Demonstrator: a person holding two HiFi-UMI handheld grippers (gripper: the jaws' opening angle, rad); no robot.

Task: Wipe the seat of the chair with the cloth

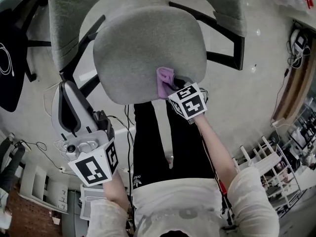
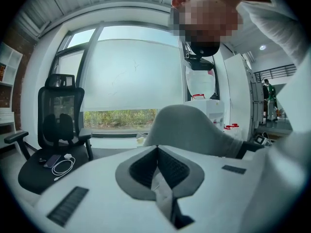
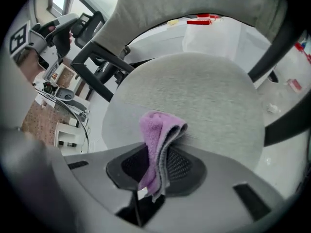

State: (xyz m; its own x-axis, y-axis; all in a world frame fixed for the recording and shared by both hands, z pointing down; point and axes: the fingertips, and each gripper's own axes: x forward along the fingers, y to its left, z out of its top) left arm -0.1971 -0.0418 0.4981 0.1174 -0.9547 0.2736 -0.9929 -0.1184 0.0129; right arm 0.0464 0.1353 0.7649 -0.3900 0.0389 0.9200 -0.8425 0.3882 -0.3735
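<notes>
A grey fabric chair seat (image 1: 148, 51) fills the upper middle of the head view, with its backrest (image 1: 69, 19) beyond. My right gripper (image 1: 174, 84) is shut on a folded purple cloth (image 1: 165, 81) at the seat's near edge. In the right gripper view the purple cloth (image 3: 158, 144) sticks up from between the closed jaws, its top resting on the chair seat (image 3: 204, 101). My left gripper (image 1: 69, 107) is held off to the left of the chair, jaws shut with nothing between them; in the left gripper view it (image 2: 156, 166) points away toward a window.
Black armrests (image 1: 229, 56) flank the seat. A second black office chair (image 2: 53, 130) with a phone and cable on it stands by the window (image 2: 131, 76). A black surface with a white cable (image 1: 7, 58) lies at far left. Shelving and cables (image 1: 256, 157) line the right side of the floor.
</notes>
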